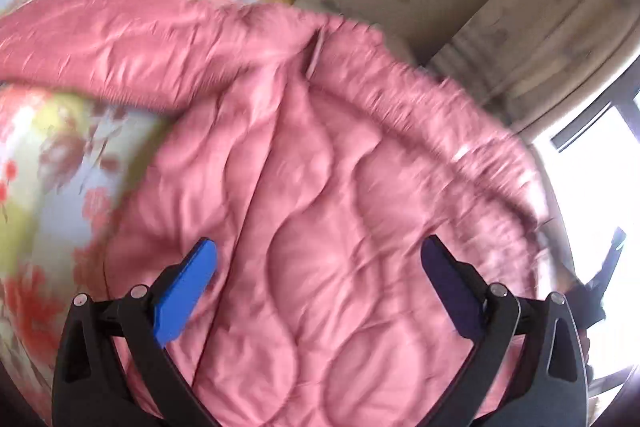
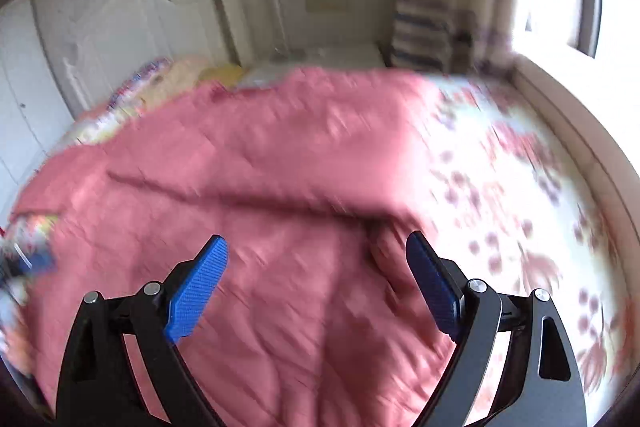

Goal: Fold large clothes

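Your left hand-held gripper (image 1: 318,253) hangs over the pink quilted garment (image 1: 320,187), jaws spread wide, blue pads clear of the cloth, nothing between them. Your right hand-held gripper (image 2: 316,249) is the same: jaws wide, nothing pinched, pads above the fabric and not pressing it. Both views are motion-blurred, so fine detail is soft.

Where the thing is: the pink quilted garment (image 2: 248,187) lies spread on the bed, on top of a floral sheet (image 1: 52,163). In the left wrist view the sheet shows at the left edge of the pink cloth. A pink flap or sleeve crosses over the top of the main panel, running from the left toward the middle. A seam or opening runs down the middle. In the right wrist view a straight crease runs across the cloth from left toward right, which looks like a layer already folded over. The floral sheet (image 2: 520,187) is bare to the right of it. Pillows (image 2: 176,75) sit at the far end by the white headboard (image 2: 132,27).

Progress, as a judgement: at least one fold seems laid. The piece is far from compact, a wide area is spread out, so more folds are left. With neither gripper holding anything, you are between grasps; next you'd need to pick an edge or corner to take.
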Motion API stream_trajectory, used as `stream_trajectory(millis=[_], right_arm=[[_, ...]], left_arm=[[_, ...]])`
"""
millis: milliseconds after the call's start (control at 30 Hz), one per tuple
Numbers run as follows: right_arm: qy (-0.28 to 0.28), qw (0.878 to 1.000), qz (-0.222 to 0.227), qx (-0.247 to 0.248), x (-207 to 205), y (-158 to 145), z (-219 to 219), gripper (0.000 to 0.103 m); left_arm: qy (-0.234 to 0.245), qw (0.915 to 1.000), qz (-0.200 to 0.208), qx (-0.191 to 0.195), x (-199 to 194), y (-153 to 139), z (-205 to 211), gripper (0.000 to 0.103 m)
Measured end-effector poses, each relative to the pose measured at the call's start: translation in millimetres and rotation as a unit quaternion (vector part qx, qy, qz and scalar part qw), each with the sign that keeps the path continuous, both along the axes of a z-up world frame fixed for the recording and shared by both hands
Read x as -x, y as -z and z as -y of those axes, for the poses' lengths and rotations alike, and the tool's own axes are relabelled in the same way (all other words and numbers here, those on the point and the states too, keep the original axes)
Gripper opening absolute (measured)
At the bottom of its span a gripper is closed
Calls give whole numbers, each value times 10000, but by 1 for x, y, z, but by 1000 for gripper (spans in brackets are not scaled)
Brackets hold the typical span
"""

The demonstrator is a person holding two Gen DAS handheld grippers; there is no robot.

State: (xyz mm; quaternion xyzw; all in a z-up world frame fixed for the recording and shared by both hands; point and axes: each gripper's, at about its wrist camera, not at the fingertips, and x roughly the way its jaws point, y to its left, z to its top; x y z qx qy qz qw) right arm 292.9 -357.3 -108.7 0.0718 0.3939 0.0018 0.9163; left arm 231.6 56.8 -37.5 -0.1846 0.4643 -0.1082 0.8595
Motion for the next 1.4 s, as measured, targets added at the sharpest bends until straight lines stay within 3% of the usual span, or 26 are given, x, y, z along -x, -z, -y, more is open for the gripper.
stream_trajectory(millis=[133, 367, 433, 500, 533, 600, 733, 833, 900, 967, 1100, 1267, 1333, 1400], right_arm=[[20, 10000, -44, -79, 21, 9, 5, 83], [98, 9998, 97, -153, 28, 17, 10, 85], [142, 9997, -60, -212, 25, 24, 13, 85], [137, 9995, -65, -273, 24, 22, 15, 86], [129, 9994, -47, -322, 24, 22, 17, 86], [124, 9990, -26, -437, 25, 22, 20, 86], [115, 9978, 18, -655, 26, 23, 27, 86], [112, 9977, 16, -668, 27, 24, 26, 86], [119, 9975, 48, -689, 28, 23, 27, 85], [175, 9975, 118, -679, 31, 19, 29, 80], [292, 9966, 461, -610, 29, -7, 36, 65], [235, 9950, 970, -54, -12, -47, 29, 51], [153, 9964, 828, 65, -36, -41, 26, 48], [-6, 9994, 99, 325, -66, -10, 20, 47]], left_arm=[[-250, 9994, 222, -124, -54, -24, -4, 101], [-355, 9983, -94, -446, -153, 8, 33, 86], [-222, 9978, -187, -598, -168, 23, 53, 73], [-304, 9932, -131, -1120, -169, 34, 66, 31], [-328, 9920, -43, -1218, -167, 33, 68, 22], [-465, 9913, 86, -1227, -156, 29, 66, 17], [-897, 9863, 518, -1285, -120, 0, 47, 16], [-789, 9856, 392, -1446, -109, -1, 43, 16], [-905, 9801, 207, -1755, -108, 15, 42, 17], [-884, 9806, 112, -1747, -104, 27, 38, 17], [-501, 9794, 571, -1868, -97, 30, 53, 24], [-353, 9803, 625, -1839, -97, 33, 57, 25], [-358, 9813, 594, -1795, -97, 34, 56, 25], [-346, 9820, 584, -1762, -98, 36, 56, 25]])
